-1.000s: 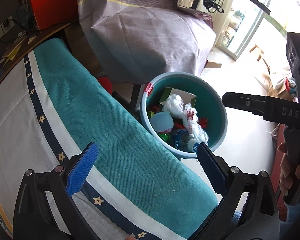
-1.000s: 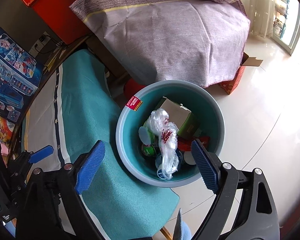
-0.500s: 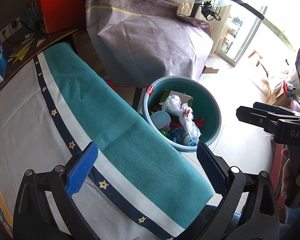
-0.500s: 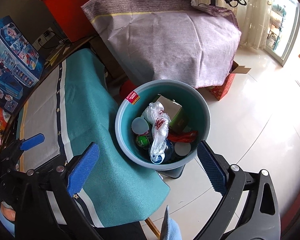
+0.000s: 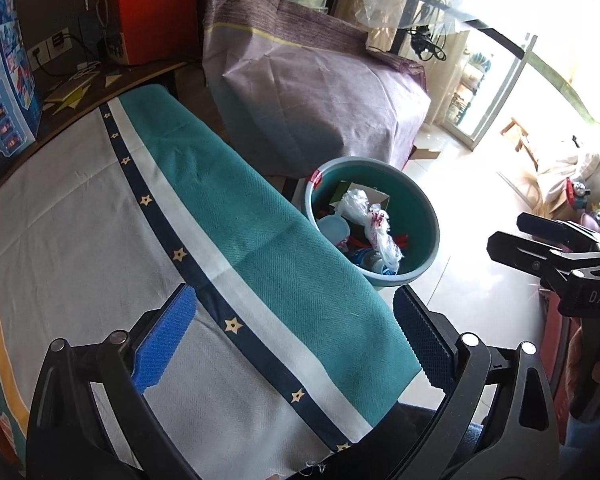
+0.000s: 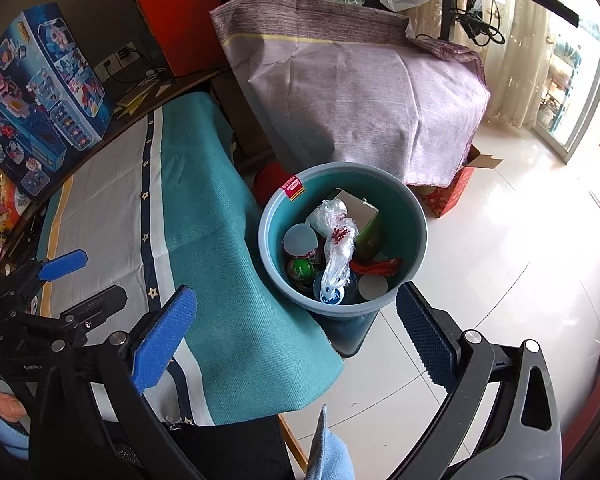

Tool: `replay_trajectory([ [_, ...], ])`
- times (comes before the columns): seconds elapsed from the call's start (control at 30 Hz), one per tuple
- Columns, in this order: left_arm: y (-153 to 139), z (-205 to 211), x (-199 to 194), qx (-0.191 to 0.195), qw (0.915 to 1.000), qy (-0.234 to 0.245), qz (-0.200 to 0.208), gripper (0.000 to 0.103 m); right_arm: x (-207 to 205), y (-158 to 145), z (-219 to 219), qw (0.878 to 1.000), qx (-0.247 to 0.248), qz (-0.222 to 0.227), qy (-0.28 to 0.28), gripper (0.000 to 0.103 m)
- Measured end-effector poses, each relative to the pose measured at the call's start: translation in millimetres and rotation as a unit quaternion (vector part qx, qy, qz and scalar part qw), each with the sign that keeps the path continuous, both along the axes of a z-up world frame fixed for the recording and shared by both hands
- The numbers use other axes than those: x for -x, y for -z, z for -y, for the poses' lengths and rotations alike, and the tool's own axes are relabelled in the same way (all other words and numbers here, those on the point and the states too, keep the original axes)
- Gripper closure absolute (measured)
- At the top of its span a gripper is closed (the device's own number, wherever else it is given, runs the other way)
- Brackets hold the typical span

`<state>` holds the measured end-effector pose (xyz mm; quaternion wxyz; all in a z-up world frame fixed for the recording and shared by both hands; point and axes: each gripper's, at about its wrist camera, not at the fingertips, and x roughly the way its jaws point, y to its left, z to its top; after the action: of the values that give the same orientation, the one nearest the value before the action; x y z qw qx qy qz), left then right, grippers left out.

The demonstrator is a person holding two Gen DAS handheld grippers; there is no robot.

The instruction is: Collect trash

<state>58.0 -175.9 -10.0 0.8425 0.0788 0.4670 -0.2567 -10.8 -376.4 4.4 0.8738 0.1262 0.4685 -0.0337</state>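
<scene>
A: Where's the trash now?

B: In the teal bin [image 6: 342, 236] on the floor, just off the bench edge: a clear plastic bag [image 6: 336, 246], a small carton [image 6: 362, 216], lids and a red scrap. On the bench's star-trimmed cloth [image 5: 100, 240] I see nothing loose.

A: And the claws?

B: Both empty. The right claw [image 6: 296, 336] has just finished spreading and stands wide, nothing between its pads. The left claw [image 5: 296, 340] is wide too, above the cloth.

A: So which step?

B: I'd judge a drop is done and both claws are clear of the bin. Next move needs another piece found; the toy box [image 6: 40, 92] isn't trash.
</scene>
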Motion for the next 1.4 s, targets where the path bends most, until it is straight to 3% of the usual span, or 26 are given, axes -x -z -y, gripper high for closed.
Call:
replay_trajectory([
  [0.4,-8,-26,23,-0.002,0.9995,-0.025,0.019,0.004,16,-5,-28,0.999,0.033,0.012,-0.032,0.007],
  [1.03,3,-36,19,-0.010,0.9989,-0.045,0.004,0.004,10,17,-33,0.999,0.017,-0.014,-0.035,0.007],
  [1.27,7,-39,15,0.024,0.9991,-0.035,-0.010,0.004,7,23,-33,0.999,0.012,-0.022,-0.033,0.007],
  [1.4,9,-40,13,0.016,0.9988,-0.046,-0.009,0.004,6,24,-33,0.999,0.012,-0.024,-0.033,0.007],
])
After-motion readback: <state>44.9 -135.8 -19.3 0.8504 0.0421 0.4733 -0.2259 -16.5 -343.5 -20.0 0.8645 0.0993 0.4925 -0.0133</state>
